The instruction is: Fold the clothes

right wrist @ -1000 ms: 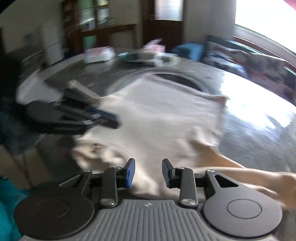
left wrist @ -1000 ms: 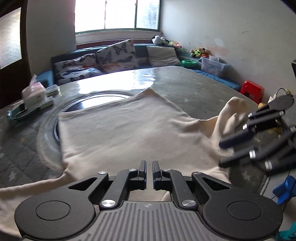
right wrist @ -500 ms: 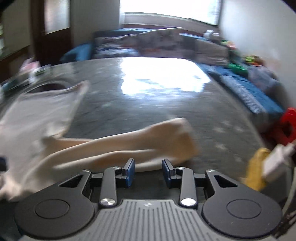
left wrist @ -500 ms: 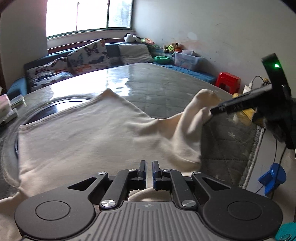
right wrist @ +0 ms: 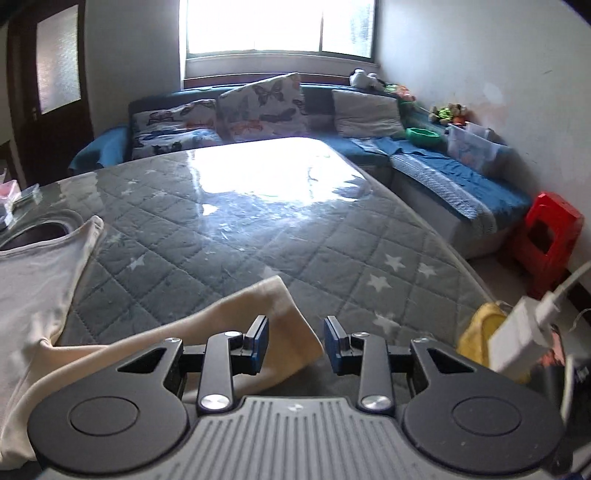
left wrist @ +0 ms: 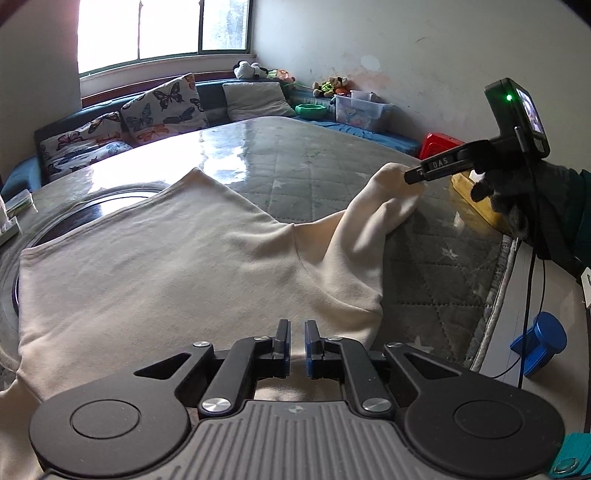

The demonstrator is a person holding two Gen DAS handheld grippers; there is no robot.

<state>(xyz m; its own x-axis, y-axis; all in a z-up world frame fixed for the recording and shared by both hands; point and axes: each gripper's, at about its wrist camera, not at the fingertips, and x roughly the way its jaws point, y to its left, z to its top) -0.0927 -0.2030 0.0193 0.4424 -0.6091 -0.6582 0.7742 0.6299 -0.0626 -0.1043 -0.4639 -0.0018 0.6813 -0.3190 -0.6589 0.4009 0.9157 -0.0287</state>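
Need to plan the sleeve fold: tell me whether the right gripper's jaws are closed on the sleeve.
No: in the right wrist view the right gripper stands open, jaws apart above the cream sleeve.

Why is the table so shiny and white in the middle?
Right wrist view: window light glares off the glossy table cover, washing out the quilting. Left wrist view: same glare on the cover behind the cream shirt. Both fisheye views bend straight edges.

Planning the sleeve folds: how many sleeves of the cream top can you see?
1: the sleeve reaching out to the right gripper. The other may be hidden near the left gripper.
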